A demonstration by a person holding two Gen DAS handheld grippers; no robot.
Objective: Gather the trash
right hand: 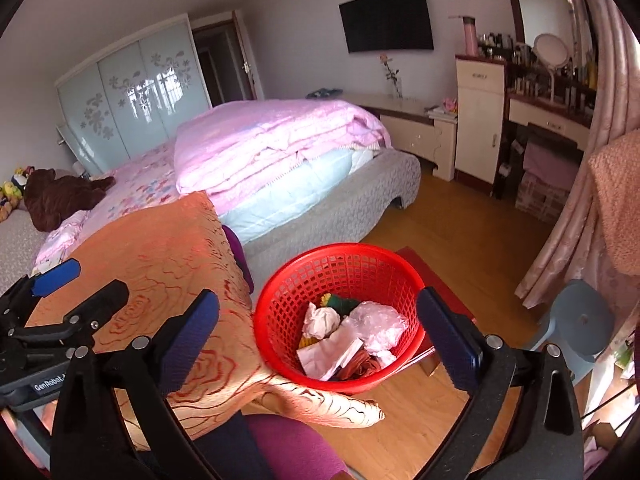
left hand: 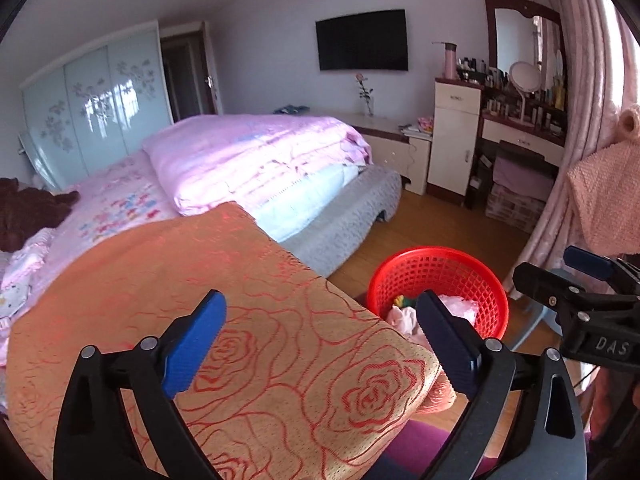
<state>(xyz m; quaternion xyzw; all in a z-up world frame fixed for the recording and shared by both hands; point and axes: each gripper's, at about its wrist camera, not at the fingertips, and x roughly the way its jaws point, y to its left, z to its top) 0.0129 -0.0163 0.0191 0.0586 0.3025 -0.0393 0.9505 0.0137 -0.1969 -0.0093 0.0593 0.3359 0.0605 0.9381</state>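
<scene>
Trash (right hand: 352, 340): crumpled paper, thin plastic bag, wrappers; looks light, soft, crushable; pinch any bunched fold.
Place: inside the red basket (right hand: 280, 312) on the floor, beside the rose-patterned cloth (right hand: 168, 264).
Right claw (right hand: 320, 340): jaws wide apart, empty, above the basket.
Left claw (left hand: 324, 340): wide apart, empty, over the cloth, basket to its right.

Home bedroom: bed (right hand: 320, 200) with folded pink quilt (right hand: 276, 144) at 12 o'clock, sliding-door wardrobe (right hand: 132, 96) at 10, wall TV (right hand: 387, 20) at 1, dressing table with mirror (right hand: 548, 4) and cosmetics at 2, pink curtains (right hand: 600, 120) at 3, wooden floor (right hand: 460, 232).
</scene>
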